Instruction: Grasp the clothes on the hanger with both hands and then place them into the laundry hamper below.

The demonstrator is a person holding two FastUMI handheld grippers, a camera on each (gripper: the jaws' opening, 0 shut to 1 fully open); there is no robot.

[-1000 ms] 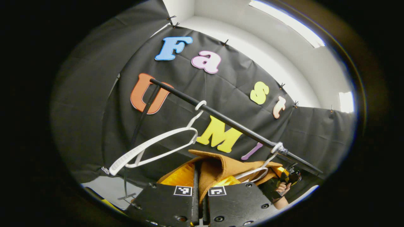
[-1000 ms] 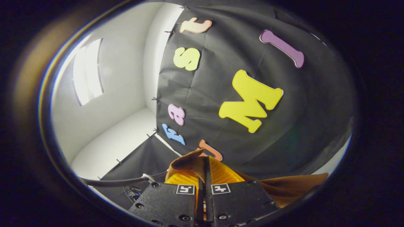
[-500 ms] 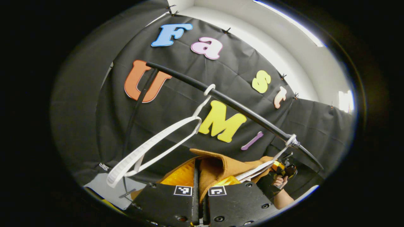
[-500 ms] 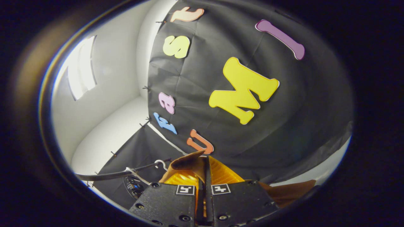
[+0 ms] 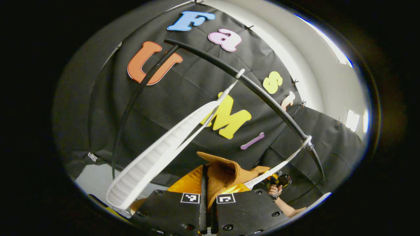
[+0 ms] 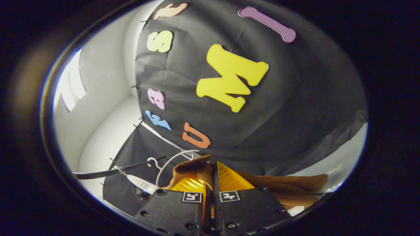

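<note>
Left hand-held gripper [image 5: 206, 183] is clamping a fold of the brown garment [image 5: 223, 173]; right hand-held gripper [image 6: 211, 186] is likewise pinching it. Two white hangers [image 5: 164, 150] are hanging on one black rail [image 5: 262, 95] above the garment.

text: none legible | markers: square coded tags on hand-held gripper [image 5: 207, 188]
</note>
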